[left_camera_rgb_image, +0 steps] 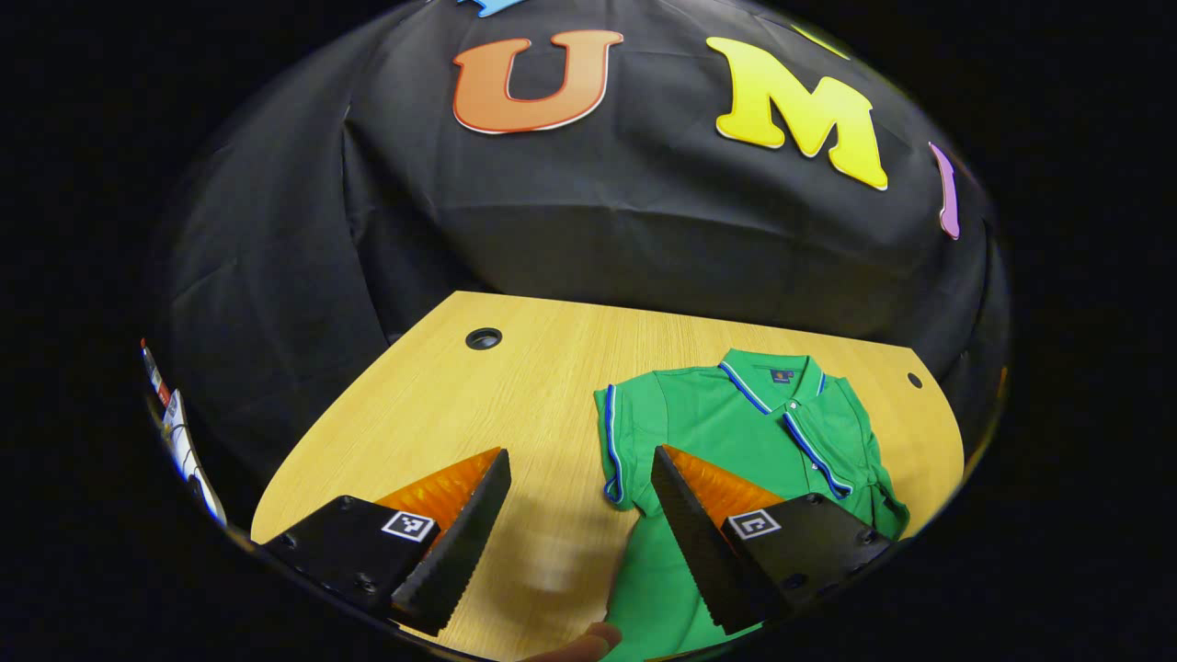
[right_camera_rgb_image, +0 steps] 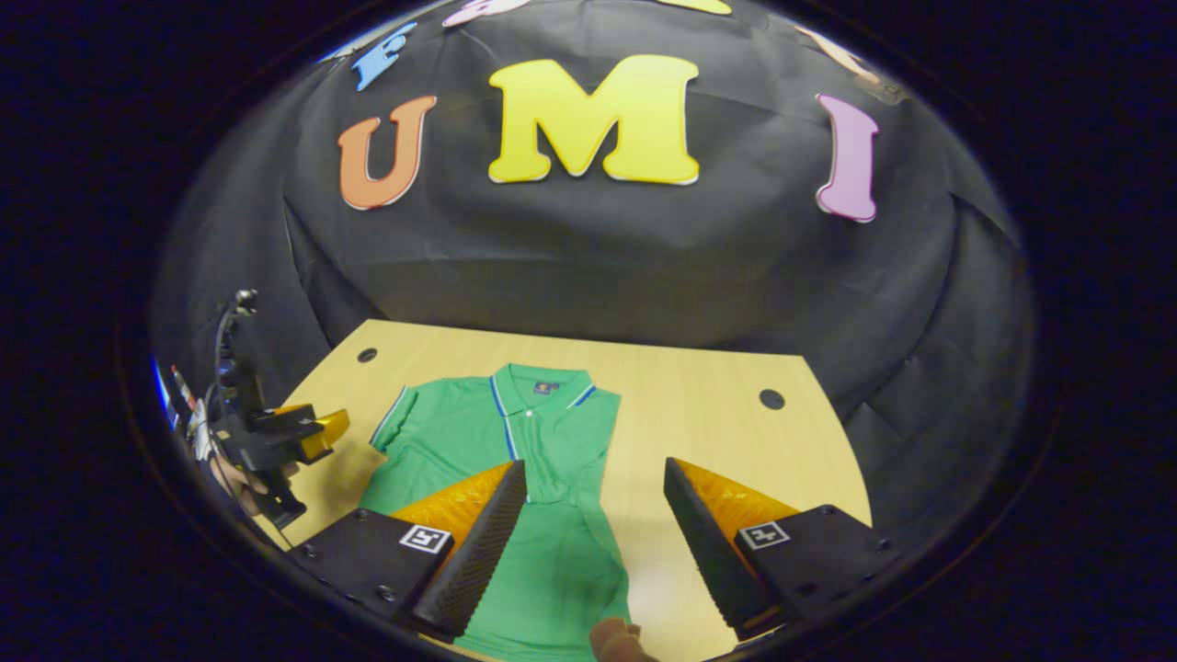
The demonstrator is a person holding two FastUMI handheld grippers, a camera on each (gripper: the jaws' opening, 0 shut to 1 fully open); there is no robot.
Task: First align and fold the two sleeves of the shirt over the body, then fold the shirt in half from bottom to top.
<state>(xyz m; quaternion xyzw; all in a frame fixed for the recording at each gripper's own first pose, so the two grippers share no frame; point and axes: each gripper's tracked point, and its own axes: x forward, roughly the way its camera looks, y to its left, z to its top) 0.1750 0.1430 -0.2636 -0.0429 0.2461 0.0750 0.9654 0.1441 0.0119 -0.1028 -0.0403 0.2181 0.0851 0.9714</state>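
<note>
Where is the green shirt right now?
The green polo shirt lies flat on the wooden table, collar toward the booth's black wall. In the right gripper view it sits left of centre, below the open right gripper.

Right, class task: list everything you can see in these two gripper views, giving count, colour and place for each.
Polo shirt: one, green with blue-and-white trim, flat on the table, collar toward the wall; its right-side sleeve looks folded in.
Table: one, light wood, with round cable holes near the far corners.
Left gripper: fingers apart above the shirt's sleeve side.
Right gripper: fingers apart above the shirt's lower body.
Fingertip: a person's, at the bottom edge.
</note>
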